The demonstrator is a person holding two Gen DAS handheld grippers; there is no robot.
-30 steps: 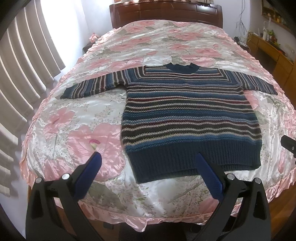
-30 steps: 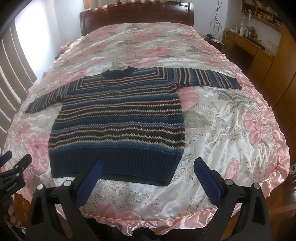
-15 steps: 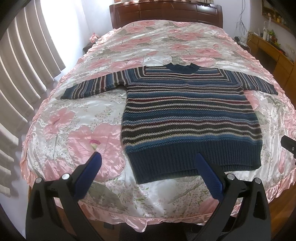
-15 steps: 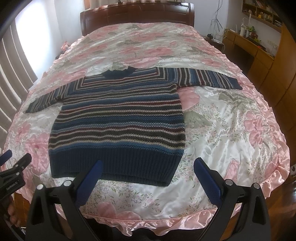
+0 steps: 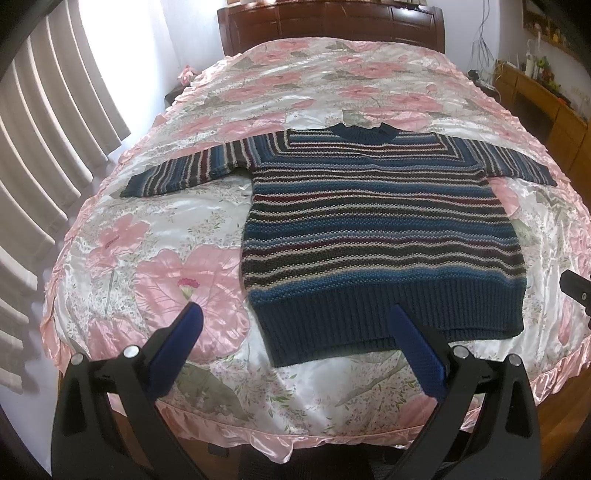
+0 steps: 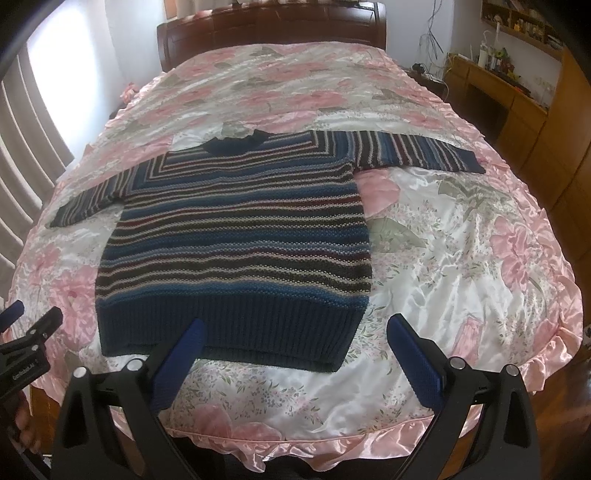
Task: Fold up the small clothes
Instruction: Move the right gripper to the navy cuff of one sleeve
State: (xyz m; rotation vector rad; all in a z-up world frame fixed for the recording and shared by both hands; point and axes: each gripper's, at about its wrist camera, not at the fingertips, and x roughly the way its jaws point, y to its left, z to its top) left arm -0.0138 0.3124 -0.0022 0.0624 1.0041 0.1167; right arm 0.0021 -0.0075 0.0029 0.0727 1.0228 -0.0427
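Observation:
A dark blue striped knitted sweater (image 5: pixel 380 236) (image 6: pixel 240 236) lies flat on the bed, both sleeves spread sideways, collar toward the headboard and ribbed hem toward me. My left gripper (image 5: pixel 293 325) hovers open above the foot of the bed, its right fingertip over the hem's left part. My right gripper (image 6: pixel 295 332) is open too, its left fingertip over the hem's right part. Neither holds anything. The left gripper also shows at the left edge of the right wrist view (image 6: pixel 22 347), and the right gripper's tip at the right edge of the left wrist view (image 5: pixel 576 290).
The bed wears a shiny pink floral bedspread (image 5: pixel 177 266) (image 6: pixel 461 258) with a ruffled edge. A dark wooden headboard (image 5: pixel 325 22) stands at the far end. Vertical blinds (image 5: pixel 44 122) hang left; a wooden desk with shelves (image 6: pixel 517 96) stands right.

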